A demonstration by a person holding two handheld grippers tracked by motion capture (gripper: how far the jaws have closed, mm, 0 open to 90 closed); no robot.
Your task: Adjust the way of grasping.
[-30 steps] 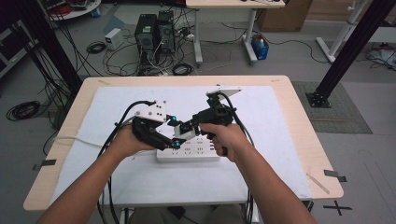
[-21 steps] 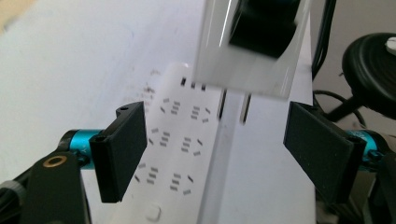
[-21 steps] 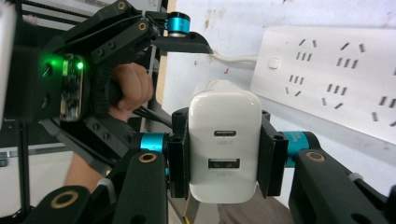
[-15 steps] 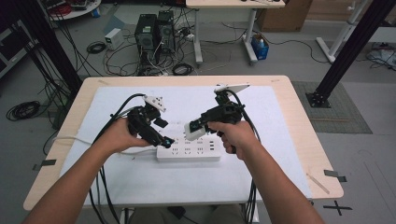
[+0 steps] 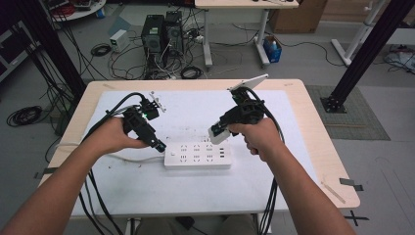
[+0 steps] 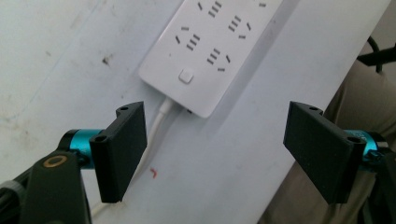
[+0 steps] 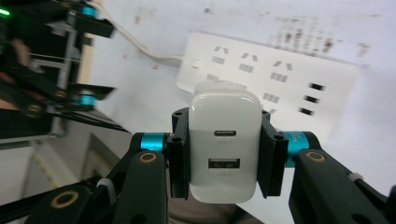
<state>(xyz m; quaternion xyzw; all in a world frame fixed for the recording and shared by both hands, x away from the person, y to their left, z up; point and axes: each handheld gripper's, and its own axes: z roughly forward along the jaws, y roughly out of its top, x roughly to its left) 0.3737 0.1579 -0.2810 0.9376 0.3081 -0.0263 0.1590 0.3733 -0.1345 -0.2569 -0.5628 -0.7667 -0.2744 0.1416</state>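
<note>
High view: the person's right gripper (image 5: 221, 131) holds a white charger (image 5: 217, 133) in the air above the right end of the power strip (image 5: 197, 155), which lies on the white table cover (image 5: 195, 191). The left gripper (image 5: 157, 143) hovers at the strip's left end, by its cable.

Left gripper view: the jaws have just been opening and stand wide apart with nothing between them. Below lie the strip's switch end (image 6: 186, 76) and its white cable (image 6: 161, 114).

Right gripper view: the jaws are clamped on the charger's (image 7: 224, 144) two sides, USB ports facing the camera, the strip (image 7: 275, 79) blurred beyond.

Risk, as judged: with nothing steadying the strip, a plug-in push could slide or tip it. The charger's prongs are hidden, so misalignment with the slots could go unnoticed, and the charger might twist in the grip.
</note>
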